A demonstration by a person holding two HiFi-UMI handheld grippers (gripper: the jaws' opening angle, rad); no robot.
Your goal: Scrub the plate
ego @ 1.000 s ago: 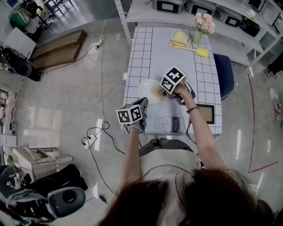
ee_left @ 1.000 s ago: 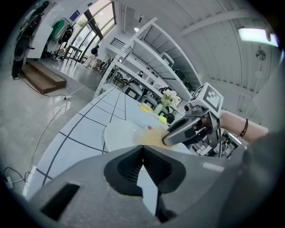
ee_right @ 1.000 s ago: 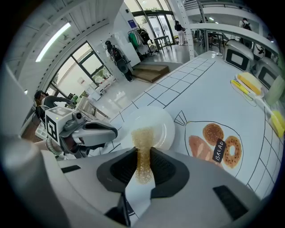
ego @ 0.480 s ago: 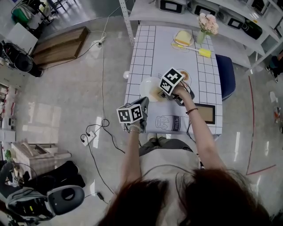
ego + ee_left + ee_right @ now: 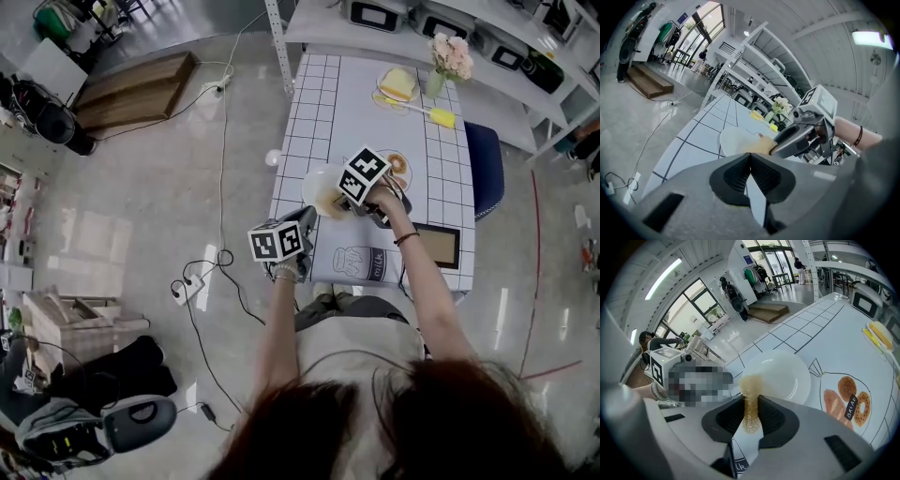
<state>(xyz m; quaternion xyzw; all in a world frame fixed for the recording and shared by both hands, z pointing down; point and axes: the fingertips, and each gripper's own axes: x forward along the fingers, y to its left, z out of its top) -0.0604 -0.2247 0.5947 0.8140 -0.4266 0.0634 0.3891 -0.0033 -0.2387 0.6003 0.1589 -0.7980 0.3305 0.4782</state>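
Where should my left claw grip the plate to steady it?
Probably the plate's raised rim at its near-left edge, coming in low from the table's left. The plate lies flat, and the right claw holds the scrubber over the near side.

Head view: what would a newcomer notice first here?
The right gripper pinching a tan mesh scrubber at the rim of a white plate, on a grid-print tablecloth. Next, the black-and-white marker cubes on both grippers mid-frame, with the left gripper shut at the plate's edge.

Pink flowers (image 5: pixel 452 53) and yellow brush (image 5: pixel 442 117) at the table's (image 5: pixel 328 103) far end; blue chair (image 5: pixel 483 169) alongside.
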